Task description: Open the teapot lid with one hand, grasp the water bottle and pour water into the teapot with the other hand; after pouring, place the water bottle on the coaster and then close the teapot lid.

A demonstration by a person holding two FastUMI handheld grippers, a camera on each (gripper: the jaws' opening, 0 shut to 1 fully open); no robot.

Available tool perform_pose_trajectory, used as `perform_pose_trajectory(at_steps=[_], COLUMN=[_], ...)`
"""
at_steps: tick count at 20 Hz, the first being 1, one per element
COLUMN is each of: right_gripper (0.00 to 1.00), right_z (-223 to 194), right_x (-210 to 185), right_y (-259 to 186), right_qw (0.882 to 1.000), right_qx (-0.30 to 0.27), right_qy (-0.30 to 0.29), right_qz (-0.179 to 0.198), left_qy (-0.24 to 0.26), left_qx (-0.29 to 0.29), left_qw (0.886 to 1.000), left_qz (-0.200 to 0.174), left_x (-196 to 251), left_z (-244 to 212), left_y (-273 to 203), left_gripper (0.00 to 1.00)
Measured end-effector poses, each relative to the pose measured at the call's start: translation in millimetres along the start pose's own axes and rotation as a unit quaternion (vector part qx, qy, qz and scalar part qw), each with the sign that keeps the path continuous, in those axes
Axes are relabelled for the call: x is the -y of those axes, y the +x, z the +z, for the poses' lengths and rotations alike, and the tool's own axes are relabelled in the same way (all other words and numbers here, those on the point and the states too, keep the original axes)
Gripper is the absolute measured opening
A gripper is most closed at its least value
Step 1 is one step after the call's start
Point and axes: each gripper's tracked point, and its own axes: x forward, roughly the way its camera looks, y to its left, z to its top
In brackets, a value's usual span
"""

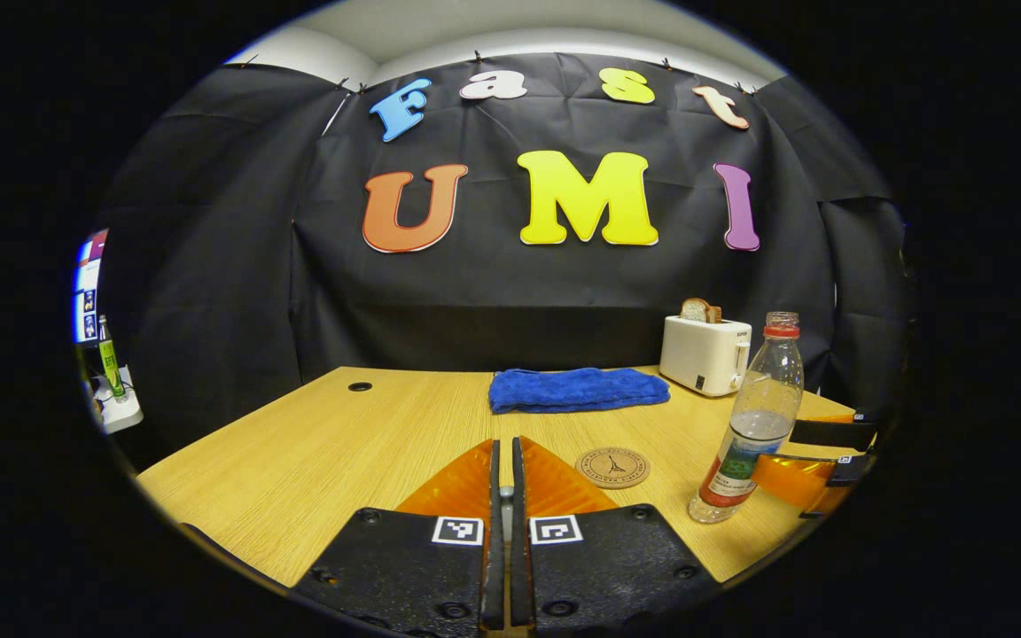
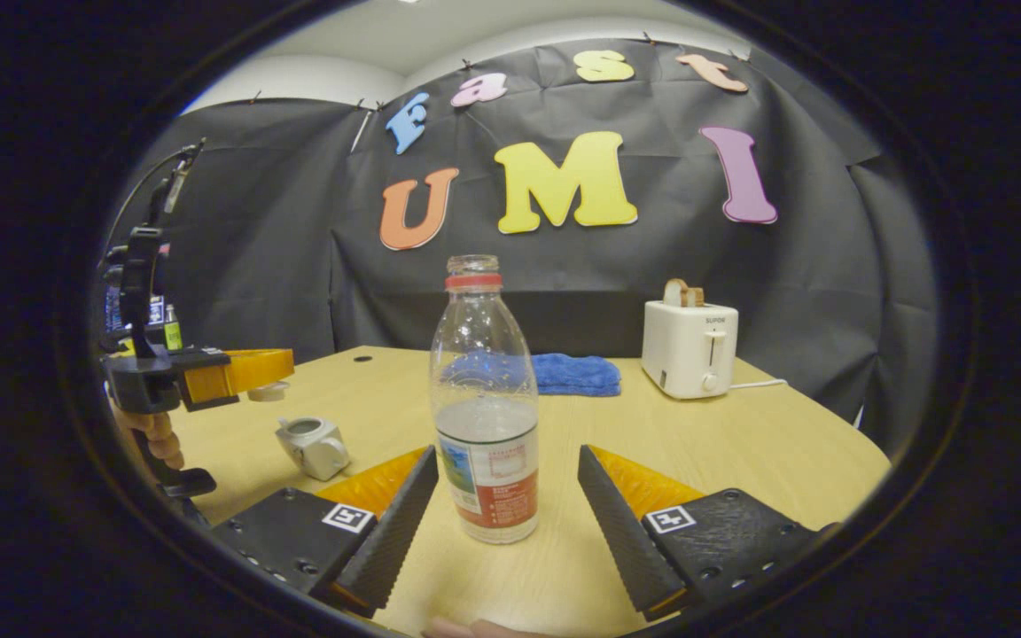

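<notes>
Right claw [image 2: 506, 523] wide, straddling water bottle [image 2: 485, 399] untouched: close squarely on the label; left claw [image 1: 502, 496] pinches teapot lid [image 2: 268, 391] clear of the teapot [image 2: 313, 447].

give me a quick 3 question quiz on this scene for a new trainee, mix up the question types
1. True or false: the right gripper is already shut on the water bottle.
2. Multiple choice: the teapot is A) closed, B) open at the top, C) tipped on its side.
3. Short answer: what sits on the table between the left gripper and the bottle, ready to receive it?

Key
1. False: its fingers stand apart on either side of the bottle, not pressing it.
2. B: its top is open, with the lid raised in the left gripper.
3. The round coaster.
</notes>
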Motion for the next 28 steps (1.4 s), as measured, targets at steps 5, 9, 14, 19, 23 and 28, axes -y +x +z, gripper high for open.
perform_pose_trajectory(at_steps=[5,9,14,19,23,28], right_gripper=[0.95,0.75,0.74,0.74,0.72,0.72], right_z=[7.6,10.4,36.0,46.9,42.4,28.8], right_x=[-7.9,-8.8,-5.7,-2.4,-4.8,-23.1], right_y=[24.5,25.9,12.6,12.2,19.1,27.5], right_qw=[1.000,0.999,0.998,0.980,0.965,0.926], right_qx=[0.002,-0.003,0.004,-0.014,-0.035,-0.058], right_qy=[0.010,0.007,-0.043,-0.177,-0.242,-0.361], right_qz=[-0.026,-0.036,-0.052,-0.093,-0.099,-0.098], left_qy=[0.005,0.008,0.011,0.016,0.017,0.020], left_qx=[0.002,0.002,0.002,0.000,-0.009,0.000], left_qw=[1.000,1.000,1.000,1.000,1.000,1.000], left_qz=[-0.008,-0.010,-0.012,-0.009,-0.005,-0.004], left_x=[-2.6,-10.5,-25.3,-43.2,-58.6,-68.7], left_z=[5.3,6.5,6.0,-1.6,-14.0,-13.6], left_y=[-18.2,-30.0,-43.0,-57.9,-67.4,-76.4], left_gripper=[0.05,0.05,0.05,0.05,0.05,0.05])
